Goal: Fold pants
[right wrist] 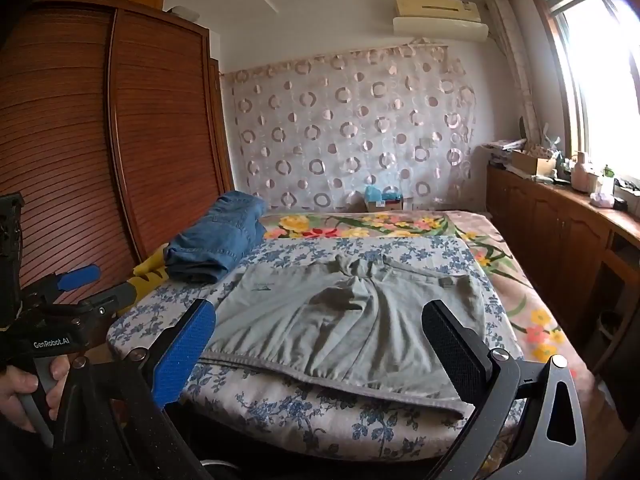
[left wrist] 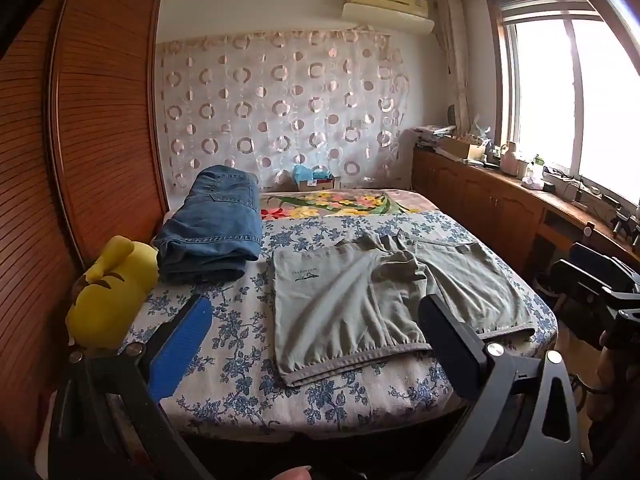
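Grey pants [left wrist: 384, 300] lie flat on bed [left wrist: 224, 344], near edge. Left gripper [left wrist: 316, 344] and right gripper [right wrist: 320, 344] both wide open, empty. Risk: pinching bedsheet with waistband, dragging everything.

The logo [left wrist: 305, 273] on the grey pants [left wrist: 360, 304] is too small to read.

Slatted wooden wardrobe [left wrist: 100, 120], circle-patterned curtain [left wrist: 280, 108], bright window [left wrist: 560, 92]

Black gripper [left wrist: 316, 332], blue-padded jaws, seemingly.
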`<action>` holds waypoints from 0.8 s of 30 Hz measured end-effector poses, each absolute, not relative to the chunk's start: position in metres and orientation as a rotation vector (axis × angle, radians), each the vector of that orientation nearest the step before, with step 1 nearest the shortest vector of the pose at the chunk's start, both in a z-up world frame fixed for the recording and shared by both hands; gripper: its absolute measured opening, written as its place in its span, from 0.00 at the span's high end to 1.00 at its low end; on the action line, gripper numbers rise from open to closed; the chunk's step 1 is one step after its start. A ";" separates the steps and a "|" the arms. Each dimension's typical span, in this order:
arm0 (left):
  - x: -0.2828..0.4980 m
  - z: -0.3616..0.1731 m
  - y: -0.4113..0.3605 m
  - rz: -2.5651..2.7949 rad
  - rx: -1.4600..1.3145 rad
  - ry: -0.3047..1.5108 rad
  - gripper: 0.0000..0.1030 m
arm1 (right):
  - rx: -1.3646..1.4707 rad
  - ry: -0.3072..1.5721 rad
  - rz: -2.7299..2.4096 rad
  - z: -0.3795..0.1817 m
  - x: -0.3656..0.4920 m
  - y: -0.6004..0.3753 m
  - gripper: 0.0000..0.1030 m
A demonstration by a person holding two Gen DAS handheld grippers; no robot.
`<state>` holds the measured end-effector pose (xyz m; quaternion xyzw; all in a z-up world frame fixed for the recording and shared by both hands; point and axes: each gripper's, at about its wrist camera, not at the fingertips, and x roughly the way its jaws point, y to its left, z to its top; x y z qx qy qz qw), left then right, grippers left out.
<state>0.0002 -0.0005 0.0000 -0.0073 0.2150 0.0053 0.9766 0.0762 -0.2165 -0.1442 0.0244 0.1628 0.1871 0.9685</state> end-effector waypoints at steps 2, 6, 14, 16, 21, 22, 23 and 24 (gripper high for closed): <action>0.000 0.000 0.000 0.012 -0.014 0.433 0.00 | 0.048 0.330 0.377 -0.144 0.076 -0.216 0.00; 0.000 0.000 -0.001 0.011 -0.013 0.434 0.00 | 0.046 0.330 0.377 -0.144 0.075 -0.215 0.00; 0.000 0.000 -0.001 0.013 -0.011 0.433 0.00 | 0.048 0.332 0.375 -0.143 0.074 -0.215 0.00; 0.000 0.000 -0.001 0.012 -0.010 0.432 0.00 | 0.047 0.330 0.375 -0.143 0.074 -0.215 0.00; 0.000 0.000 -0.001 0.013 -0.008 0.432 0.00 | 0.048 0.328 0.376 -0.143 0.074 -0.215 0.00; 0.000 0.000 -0.001 0.013 -0.009 0.432 0.00 | 0.049 0.328 0.376 -0.143 0.074 -0.215 0.00; 0.000 0.000 -0.001 0.013 -0.009 0.433 0.00 | 0.049 0.327 0.376 -0.143 0.074 -0.215 0.00; 0.000 0.000 -0.001 0.013 -0.009 0.432 0.00 | 0.049 0.327 0.376 -0.143 0.074 -0.215 0.00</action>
